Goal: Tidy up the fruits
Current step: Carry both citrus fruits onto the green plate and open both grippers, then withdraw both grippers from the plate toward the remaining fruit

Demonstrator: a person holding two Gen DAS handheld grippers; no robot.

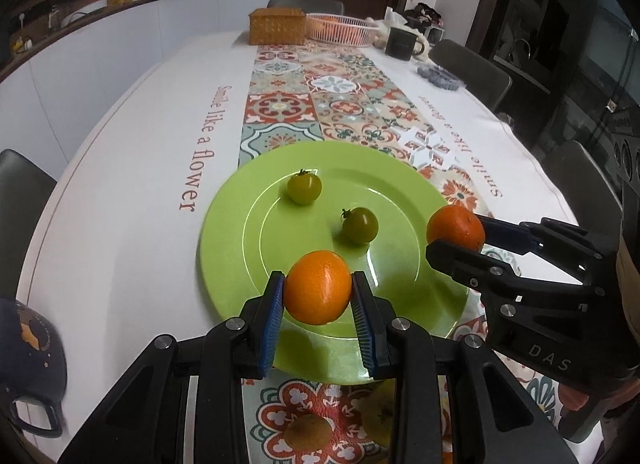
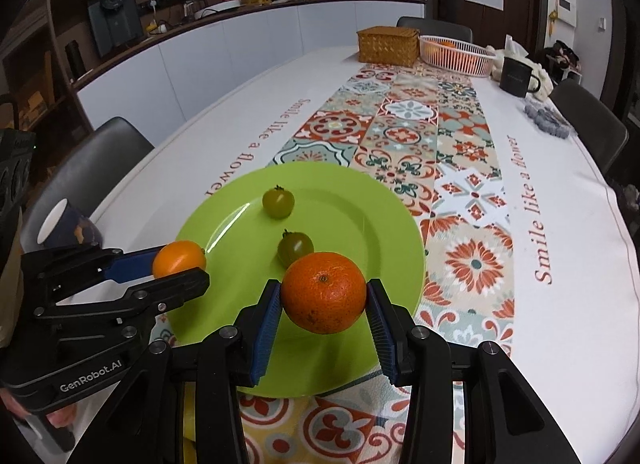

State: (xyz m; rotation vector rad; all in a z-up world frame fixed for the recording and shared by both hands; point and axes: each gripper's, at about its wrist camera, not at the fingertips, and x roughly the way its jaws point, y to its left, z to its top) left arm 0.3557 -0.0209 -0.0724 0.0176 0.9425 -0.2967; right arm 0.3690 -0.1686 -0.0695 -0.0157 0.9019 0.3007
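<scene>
A green plate [image 1: 240,248] [image 2: 384,232] lies on the patterned runner with two small green tomatoes [image 1: 305,187] [image 1: 360,224] [image 2: 278,203] [image 2: 295,246] on it. My left gripper [image 1: 318,298] is shut on a smooth orange fruit [image 1: 318,292], held just above the plate's near rim. From the right wrist view the same gripper [image 2: 180,268] enters at the left with its fruit [image 2: 179,258]. My right gripper [image 2: 323,306] is shut on a darker tangerine [image 2: 323,292] above the plate's near right part; it shows in the left wrist view [image 1: 456,238] at the plate's right edge, tangerine [image 1: 455,227] between its blue pads.
At the table's far end stand a woven box [image 1: 277,25] [image 2: 387,45], a pink basket [image 1: 340,27] [image 2: 456,49] with orange fruit and a black mug [image 1: 400,43] [image 2: 518,75]. A dark blue mug [image 1: 30,352] [image 2: 66,229] stands left of the plate. Chairs ring the table.
</scene>
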